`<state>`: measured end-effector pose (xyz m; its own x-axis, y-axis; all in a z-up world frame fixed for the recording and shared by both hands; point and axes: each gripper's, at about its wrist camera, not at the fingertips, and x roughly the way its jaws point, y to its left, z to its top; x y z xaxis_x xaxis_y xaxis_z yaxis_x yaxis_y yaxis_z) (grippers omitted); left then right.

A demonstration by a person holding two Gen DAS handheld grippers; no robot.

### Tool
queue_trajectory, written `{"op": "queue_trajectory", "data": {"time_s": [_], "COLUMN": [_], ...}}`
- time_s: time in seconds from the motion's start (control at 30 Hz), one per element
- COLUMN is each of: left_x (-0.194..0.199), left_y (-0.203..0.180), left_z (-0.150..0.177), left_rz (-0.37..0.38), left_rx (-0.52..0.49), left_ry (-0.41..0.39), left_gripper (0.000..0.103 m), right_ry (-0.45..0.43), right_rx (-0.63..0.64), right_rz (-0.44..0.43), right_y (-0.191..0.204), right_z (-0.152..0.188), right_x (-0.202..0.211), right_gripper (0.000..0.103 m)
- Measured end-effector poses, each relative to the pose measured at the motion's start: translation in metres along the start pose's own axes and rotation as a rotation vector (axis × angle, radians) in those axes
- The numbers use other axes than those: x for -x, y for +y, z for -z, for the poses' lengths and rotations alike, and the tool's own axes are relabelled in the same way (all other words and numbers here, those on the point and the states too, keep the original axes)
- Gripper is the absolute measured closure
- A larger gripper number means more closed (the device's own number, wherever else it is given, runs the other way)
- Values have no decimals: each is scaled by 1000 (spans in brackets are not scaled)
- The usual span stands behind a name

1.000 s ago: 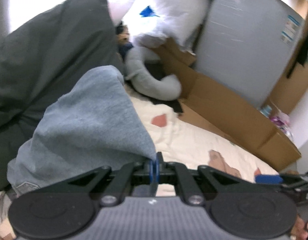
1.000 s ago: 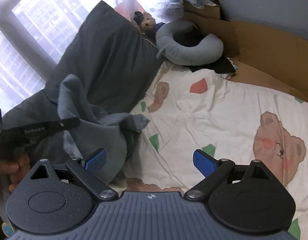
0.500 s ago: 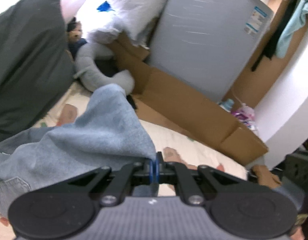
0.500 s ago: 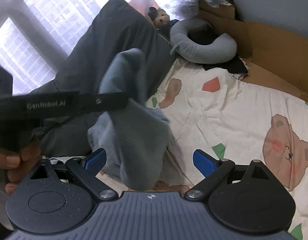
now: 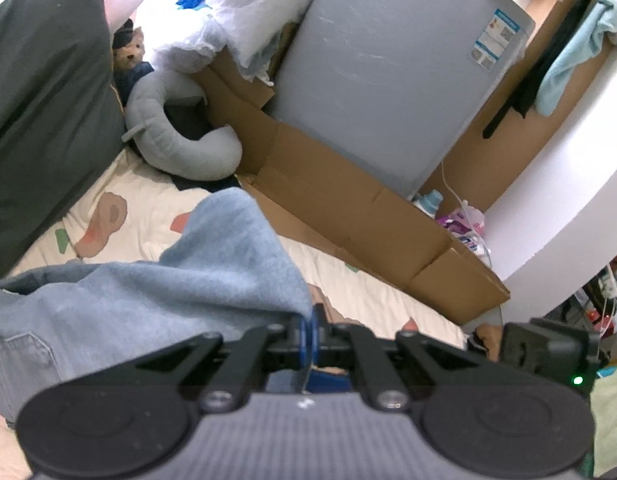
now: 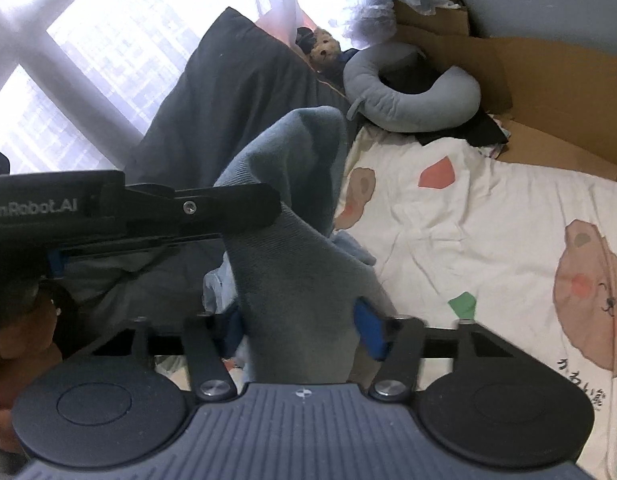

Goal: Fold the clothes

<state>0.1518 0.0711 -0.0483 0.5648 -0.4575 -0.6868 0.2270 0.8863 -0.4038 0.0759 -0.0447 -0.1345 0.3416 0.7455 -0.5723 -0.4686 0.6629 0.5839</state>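
I see my L gripper [image 5: 311, 330] clamped on an edge of the blue-grey denim garment [image 5: 156, 292], lifted above the bear-print sheet [image 6: 488, 216]. R gripper [image 6: 302, 330] jaws are closing w/ a hanging fold between them; can't tell if the pads [image 6: 368, 330] press yet. Grey neck pillow [image 6: 412, 92] well apart.

- The garment [image 5: 156, 300] was faded blue denim with a stitched pocket.
- The bedsheet [image 6: 488, 232] was cream, printed with brown bears and red and green patches.
- The neck pillow [image 6: 412, 92] was pale grey.
- The big pillow [image 5: 40, 92] was dark grey.
- The gripper pads [image 6: 368, 330] were blue.
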Motion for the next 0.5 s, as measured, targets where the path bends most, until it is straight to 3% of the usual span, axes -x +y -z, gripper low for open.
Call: {"op": "queue_trajectory", "data": {"time_s": [0.03, 0.07, 0.13, 0.27, 0.37, 0.4, 0.43, 0.5], "left_x": [0, -1, -2, -6, -11, -11, -10, -9], "left_y": [-1, -2, -4, -4, -5, -5, -6, -6], "left_z": [0, 0, 1, 1, 2, 3, 4, 7], "left_rz": [2, 3, 4, 5, 13, 18, 20, 2], "left_rx": [-1, -2, -7, -1, 8, 4, -3, -7], "left_ry": [3, 5, 6, 7, 30, 27, 22, 18], "left_gripper": [101, 101, 101, 99, 92, 84, 67, 45], "right_ry": [-7, -15, -24, -37, -31, -26, -20, -13], "right_rx": [-6, -11, -3, -5, -24, -33, -42, -61], "right_rz": [-1, -2, 17, 46, 79, 93, 106, 129], "right_y": [0, 0, 0, -8, -19, -23, -27, -35], "right_z": [1, 2, 2, 1, 2, 3, 4, 8], "right_x": [0, 0, 0, 6, 8, 9, 9, 9], "right_gripper": [80, 91, 99, 101, 102, 102, 102, 102]}}
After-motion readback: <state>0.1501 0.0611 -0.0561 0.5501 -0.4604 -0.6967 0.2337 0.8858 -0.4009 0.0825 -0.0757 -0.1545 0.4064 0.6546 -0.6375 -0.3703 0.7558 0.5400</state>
